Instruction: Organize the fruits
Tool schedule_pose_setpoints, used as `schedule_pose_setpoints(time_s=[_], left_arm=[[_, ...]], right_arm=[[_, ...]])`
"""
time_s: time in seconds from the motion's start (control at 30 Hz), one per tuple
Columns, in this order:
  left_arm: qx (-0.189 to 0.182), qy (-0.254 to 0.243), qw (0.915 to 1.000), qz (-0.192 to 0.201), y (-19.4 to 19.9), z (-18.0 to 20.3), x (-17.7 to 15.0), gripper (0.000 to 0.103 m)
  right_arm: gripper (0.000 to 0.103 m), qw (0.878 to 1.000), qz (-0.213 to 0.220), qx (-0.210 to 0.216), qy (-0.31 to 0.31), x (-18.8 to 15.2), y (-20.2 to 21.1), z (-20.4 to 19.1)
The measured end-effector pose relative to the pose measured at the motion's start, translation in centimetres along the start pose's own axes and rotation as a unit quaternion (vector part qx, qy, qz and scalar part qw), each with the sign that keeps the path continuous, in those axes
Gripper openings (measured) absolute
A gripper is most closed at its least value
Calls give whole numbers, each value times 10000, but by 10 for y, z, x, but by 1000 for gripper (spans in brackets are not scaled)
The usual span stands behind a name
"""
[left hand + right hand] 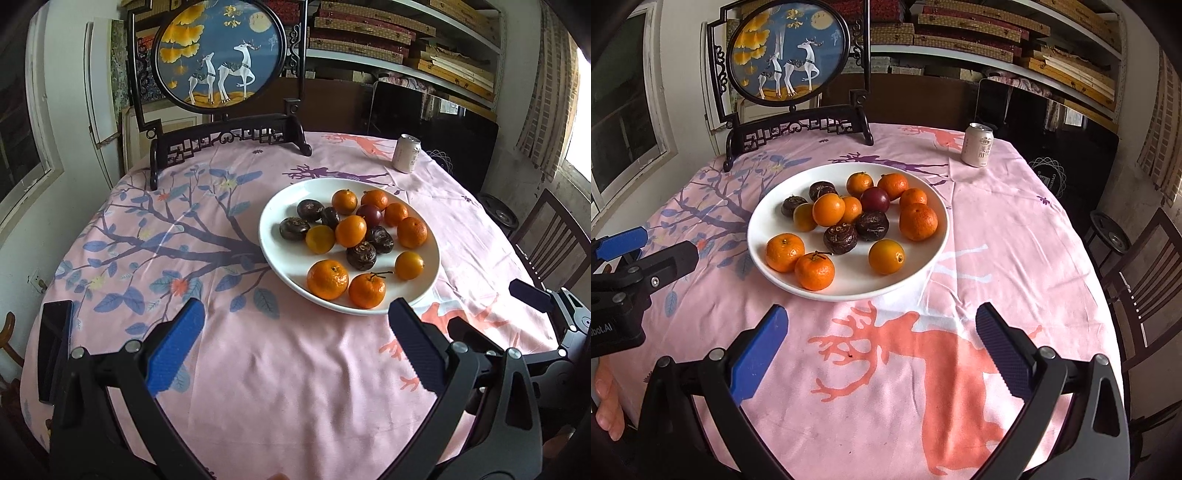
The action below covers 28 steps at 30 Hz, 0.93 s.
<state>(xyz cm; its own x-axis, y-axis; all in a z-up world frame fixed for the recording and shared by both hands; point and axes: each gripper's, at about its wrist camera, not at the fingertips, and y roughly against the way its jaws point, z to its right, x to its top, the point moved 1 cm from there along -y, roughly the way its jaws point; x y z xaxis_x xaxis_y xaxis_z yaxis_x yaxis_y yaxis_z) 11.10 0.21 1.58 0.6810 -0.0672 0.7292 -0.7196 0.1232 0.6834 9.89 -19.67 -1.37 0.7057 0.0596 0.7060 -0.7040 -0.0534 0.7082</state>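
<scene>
1. The fruits sit mixed on one white plate [934, 243] on the table [1015, 221]: oranges [918, 221], dark wrinkled fruits [840, 238] and one smooth purple fruit [874, 199], loosely scattered with bare plate between some of them. All of it is on the plate, with the kinds mingled; that fits fruit already gathered as well as fruit awaiting sorting.
2. From the right hand-held gripper [877, 345] the plate lies straight ahead and slightly left, its near rim just past the fingertips. From the left hand-held gripper [295, 334] the plate lies ahead and to the right.
3. Both are near; in my judgement the right one faces the plate more squarely.
4. The plate is round and the fruits roundish, so no long axis dictates an approach.
5. Both hand-held grippers are released, jaws spread wide and holding nothing.
6. Open cloth lies left of the plate and in front of it. A can [977, 144] stands well behind on the right, a framed deer screen [786, 55] at the back edge.
</scene>
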Motion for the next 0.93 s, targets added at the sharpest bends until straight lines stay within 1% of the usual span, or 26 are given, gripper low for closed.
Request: schedule_pose_setpoints(time_s=[0.23, 0.57, 0.87, 0.93], left_arm=[[27, 19, 10000, 37, 2, -1, 2, 101], [171, 64, 9998, 128, 4, -2, 2, 101], [156, 90, 9998, 74, 3, -2, 1, 101], [105, 115, 9999, 65, 3, -3, 1, 101]], right_arm=[[102, 10000, 0, 2, -8, 0, 0, 0], [102, 10000, 19, -3, -28, 1, 3, 1], [102, 10000, 27, -3, -23, 2, 3, 1], [102, 10000, 26, 3, -23, 2, 4, 1]])
